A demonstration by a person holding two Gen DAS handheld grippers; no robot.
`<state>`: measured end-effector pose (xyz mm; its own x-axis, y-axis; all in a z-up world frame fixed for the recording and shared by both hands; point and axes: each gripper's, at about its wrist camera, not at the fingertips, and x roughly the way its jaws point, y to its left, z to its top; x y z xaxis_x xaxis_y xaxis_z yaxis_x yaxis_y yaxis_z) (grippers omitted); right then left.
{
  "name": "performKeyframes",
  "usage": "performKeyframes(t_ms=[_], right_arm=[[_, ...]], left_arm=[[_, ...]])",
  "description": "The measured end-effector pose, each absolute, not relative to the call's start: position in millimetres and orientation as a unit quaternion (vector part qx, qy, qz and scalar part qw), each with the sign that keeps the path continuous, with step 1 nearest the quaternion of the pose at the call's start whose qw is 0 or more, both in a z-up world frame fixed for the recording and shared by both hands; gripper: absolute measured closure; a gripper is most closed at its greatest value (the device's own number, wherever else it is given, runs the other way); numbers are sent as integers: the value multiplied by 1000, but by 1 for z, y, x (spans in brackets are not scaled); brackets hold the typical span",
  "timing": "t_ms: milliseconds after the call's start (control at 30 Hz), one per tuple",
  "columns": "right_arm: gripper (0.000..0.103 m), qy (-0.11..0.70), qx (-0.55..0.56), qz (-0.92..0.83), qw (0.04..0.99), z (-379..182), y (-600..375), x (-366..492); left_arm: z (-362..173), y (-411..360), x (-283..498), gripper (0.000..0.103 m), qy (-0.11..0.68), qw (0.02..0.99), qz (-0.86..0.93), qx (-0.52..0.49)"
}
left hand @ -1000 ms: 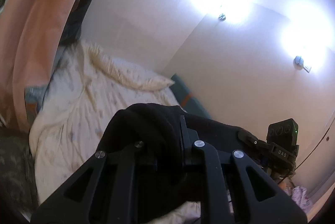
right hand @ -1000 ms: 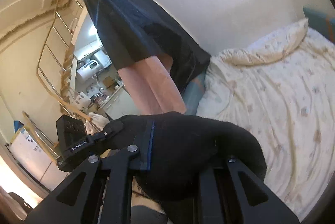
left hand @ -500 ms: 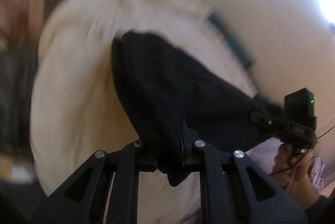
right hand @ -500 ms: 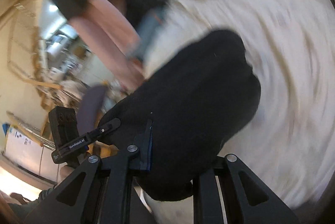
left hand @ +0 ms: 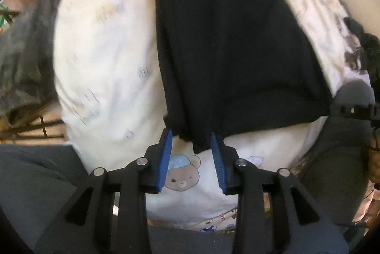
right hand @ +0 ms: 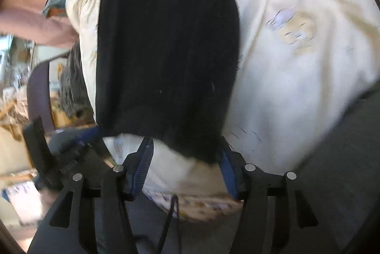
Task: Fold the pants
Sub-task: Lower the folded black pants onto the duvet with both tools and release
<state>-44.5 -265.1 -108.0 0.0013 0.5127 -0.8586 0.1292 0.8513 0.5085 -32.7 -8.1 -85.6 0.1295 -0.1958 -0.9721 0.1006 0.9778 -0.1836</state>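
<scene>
- Bed (left hand: pixel 99 59) with a cream printed duvet fills both views; a bear print sits on the near edge, right under the left tool.
- Black pants (left hand: pixel 228 35) lie spread flat on the duvet, running away from both cameras, near hem/waist edge at the bed's front edge. Same pants in the right view (right hand: pixel 166 45), one dark slab, slightly blurred.
- Step in hand, my read: laying the pants down and letting go, ahead of the first fold.
- To do it well: let the cloth settle fully on the duvet before pulling clear, back out straight along the fingers so the pads don't drag the edge, check the near edge lies straight and unbunched, then re-grip at corners for the fold.
- Risk: the near corner in the left view looks a bit rumpled; may need smoothing.
- Left tool (left hand: pixel 192 151): jaws opening, partway apart, blue pads (left hand: pixel 166 154) showing. Pants' near corner hangs between them but there is a visible gap on both sides, so released, not clamped.
- Right tool (right hand: pixel 186 159): jaws opening, wider than the left. Pants' edge lies between the pads, close to the right one, cannot tell if it brushes it; no squeeze visible, so released.
- Left tool also visible at the right view's left margin, blurred.
</scene>
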Motion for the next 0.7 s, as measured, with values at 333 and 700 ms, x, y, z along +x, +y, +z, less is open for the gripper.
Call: performKeyframes(t_ms=[333, 700], right_arm=[[46, 571, 159, 207, 778, -82, -230, 30], [46, 678, 45, 186, 709, -173, -178, 8]], left_arm=[[-78, -58, 63, 64, 571, 806, -142, -65], [-160, -59, 46, 61, 667, 739, -90, -33]])
